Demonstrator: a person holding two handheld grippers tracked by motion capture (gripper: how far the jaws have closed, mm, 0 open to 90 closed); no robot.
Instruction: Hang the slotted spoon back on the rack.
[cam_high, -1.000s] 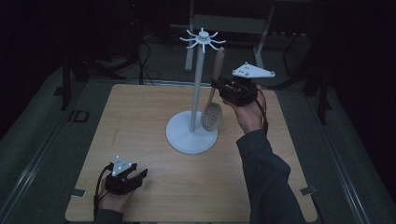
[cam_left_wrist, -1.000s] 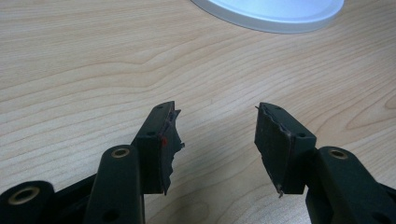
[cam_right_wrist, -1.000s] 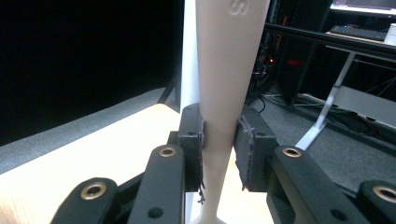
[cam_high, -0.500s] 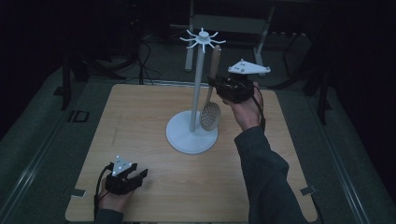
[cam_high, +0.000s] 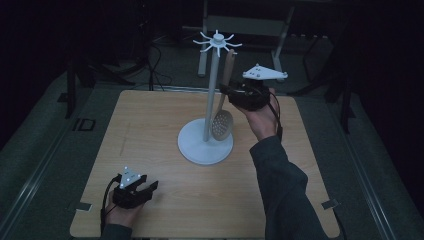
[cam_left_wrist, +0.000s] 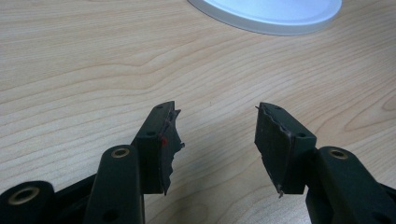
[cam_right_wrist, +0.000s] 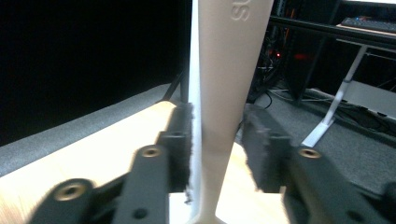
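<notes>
Wooden slotted spoon (cam_high: 223, 107) hangs vertical, bowl down; right gripper (cam_high: 231, 92) loosened around handle.

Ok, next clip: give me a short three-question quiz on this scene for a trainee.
1. True or false: the left gripper holds the slotted spoon.
2. What stands between the jaws of the right gripper? A: a cup. B: the spoon's handle. C: nothing.
3. Where is the spoon's bowl relative to the round base of the utensil stand?
Key:
1. False; it rests open and empty on the table.
2. B; the jaws have just been opening, and a gap shows at one pad.
3. Just above the base, beside the pole.
</notes>
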